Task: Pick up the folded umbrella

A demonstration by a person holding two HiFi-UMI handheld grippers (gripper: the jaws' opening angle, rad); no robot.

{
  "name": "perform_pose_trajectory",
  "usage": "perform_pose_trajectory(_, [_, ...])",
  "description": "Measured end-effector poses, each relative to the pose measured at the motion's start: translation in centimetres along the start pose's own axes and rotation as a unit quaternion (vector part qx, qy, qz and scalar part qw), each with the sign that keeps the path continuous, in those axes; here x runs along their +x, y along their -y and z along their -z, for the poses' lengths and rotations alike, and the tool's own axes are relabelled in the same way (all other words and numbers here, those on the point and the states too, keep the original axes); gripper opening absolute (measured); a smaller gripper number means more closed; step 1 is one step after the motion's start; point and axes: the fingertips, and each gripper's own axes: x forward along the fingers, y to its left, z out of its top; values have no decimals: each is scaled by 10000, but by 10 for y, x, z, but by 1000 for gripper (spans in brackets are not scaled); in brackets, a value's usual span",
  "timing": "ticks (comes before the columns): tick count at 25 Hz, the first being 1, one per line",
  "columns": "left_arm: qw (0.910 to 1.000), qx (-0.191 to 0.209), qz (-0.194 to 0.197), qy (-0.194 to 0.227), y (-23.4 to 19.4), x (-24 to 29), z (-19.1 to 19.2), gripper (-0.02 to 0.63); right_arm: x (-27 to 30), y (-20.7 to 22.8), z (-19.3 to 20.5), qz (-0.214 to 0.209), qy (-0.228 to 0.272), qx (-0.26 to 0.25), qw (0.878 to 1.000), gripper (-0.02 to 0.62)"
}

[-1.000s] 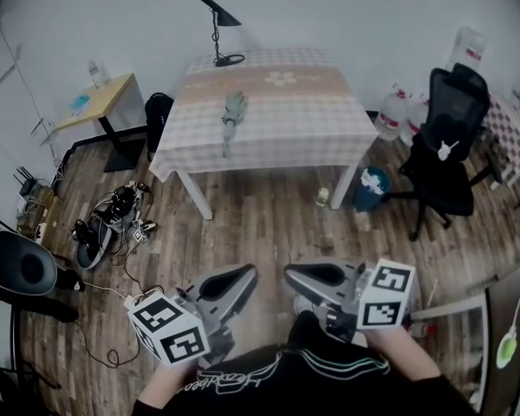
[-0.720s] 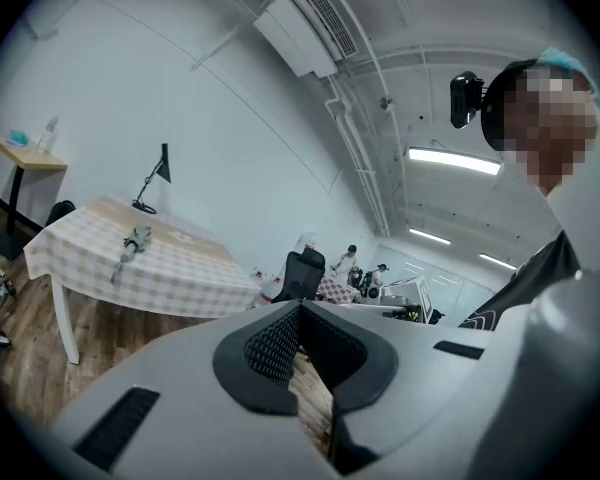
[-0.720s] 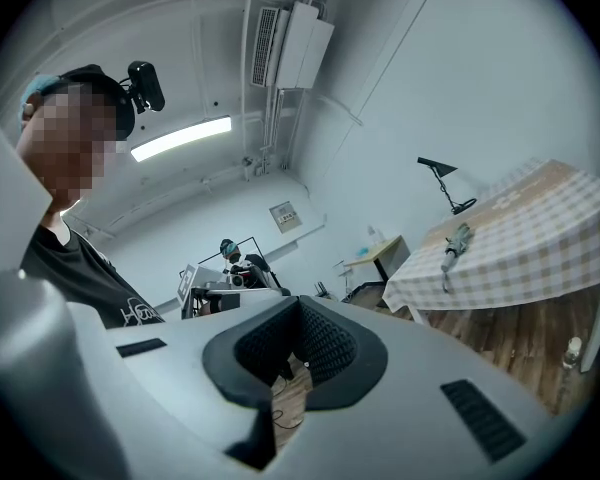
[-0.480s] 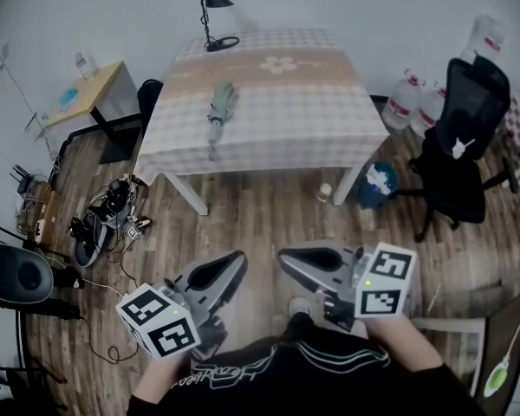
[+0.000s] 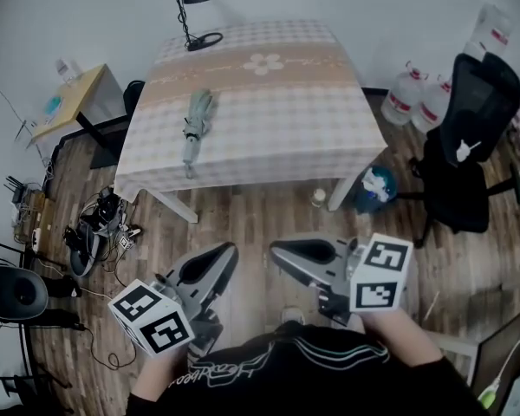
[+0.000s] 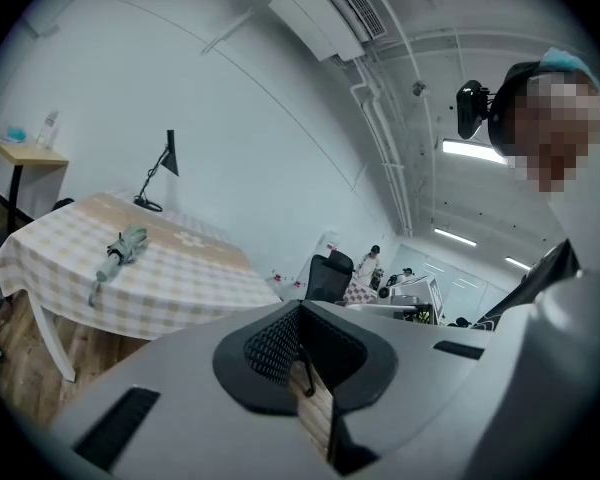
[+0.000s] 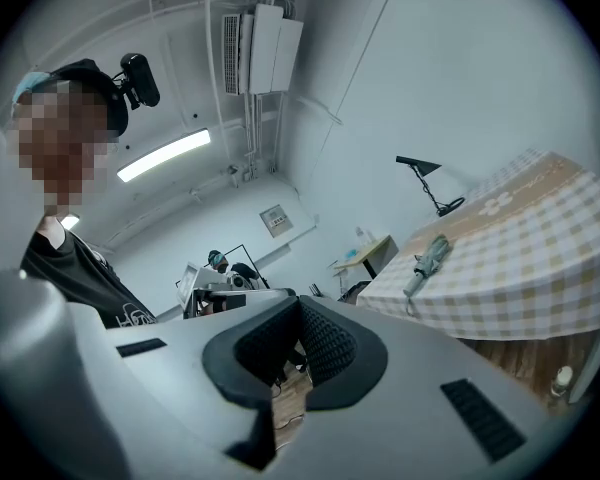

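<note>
The folded grey-green umbrella (image 5: 195, 125) lies on the left half of the checked tablecloth (image 5: 277, 102), its handle toward the near edge. It also shows far off in the left gripper view as the umbrella (image 6: 120, 252) and in the right gripper view as the umbrella (image 7: 427, 258). My left gripper (image 5: 229, 249) and right gripper (image 5: 276, 249) hang side by side over the wooden floor, well short of the table. Both point toward it. The left gripper (image 6: 300, 309) and the right gripper (image 7: 298, 304) each have their jaws together and hold nothing.
A black desk lamp (image 5: 185, 11) stands at the table's far left corner. A black office chair (image 5: 468, 146), water bottles (image 5: 409, 100) and a teal bin (image 5: 375, 185) are on the right. A small wooden side table (image 5: 71, 102) and a tangle of cables (image 5: 97, 230) lie left.
The table and umbrella have grown larger and nearer in the head view. Both grippers have travelled forward over the floor toward the table, jaws unchanged.
</note>
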Motion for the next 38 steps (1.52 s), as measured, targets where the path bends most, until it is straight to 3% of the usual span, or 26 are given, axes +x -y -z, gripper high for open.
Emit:
perform_pose_trajectory(6, [10000,9,-65,17,-10,32,-11,-3,-3,32,-16,-51,-57,-18,10000,11])
perform_pose_trajectory(23, [9998,-109,-142,62,-48,49,-19,-3,19,75,-21,21,-211,88,9997,11])
perform_pose_trajectory(38, [9999,-109,16,12,-150,91,-97,-3,103,158,-84,175,-262,188,9993,11])
